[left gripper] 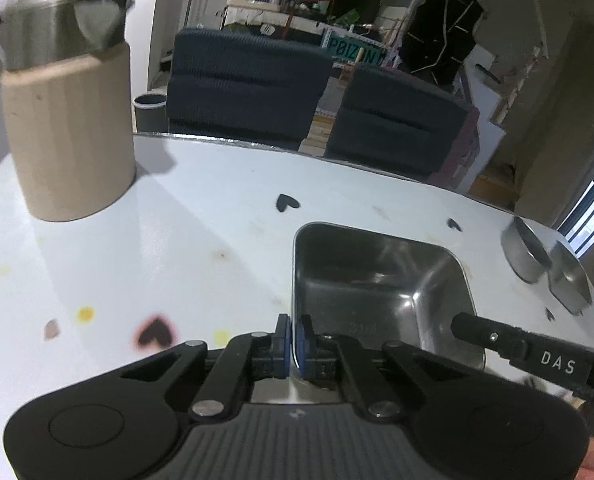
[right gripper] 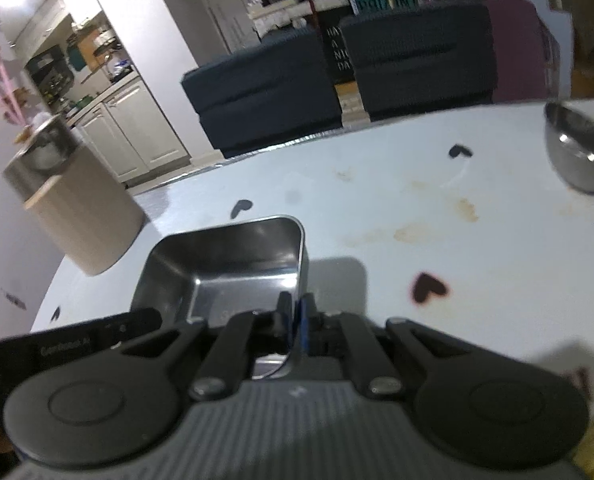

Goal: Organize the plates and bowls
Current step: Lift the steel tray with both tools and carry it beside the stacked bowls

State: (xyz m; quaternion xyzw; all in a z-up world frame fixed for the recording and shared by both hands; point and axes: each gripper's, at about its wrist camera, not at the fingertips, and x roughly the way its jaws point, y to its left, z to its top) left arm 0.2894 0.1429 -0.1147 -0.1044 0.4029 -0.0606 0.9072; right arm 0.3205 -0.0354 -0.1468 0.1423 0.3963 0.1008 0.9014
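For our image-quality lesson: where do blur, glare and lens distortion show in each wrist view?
Left wrist: the table edge bows from fisheye distortion, and the steel pot is smeared. Right wrist: soft throughout, with a blown-out light top left and glare spots on the round bowl.

White table [left gripper: 217, 216] with heart stickers [left gripper: 287, 202]; beige cylinder [left gripper: 71, 136]; two dark chairs [left gripper: 245, 84] behind

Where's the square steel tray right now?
The square steel tray sits on the white table, pinched at its near rim by the left tongs and right tongs.
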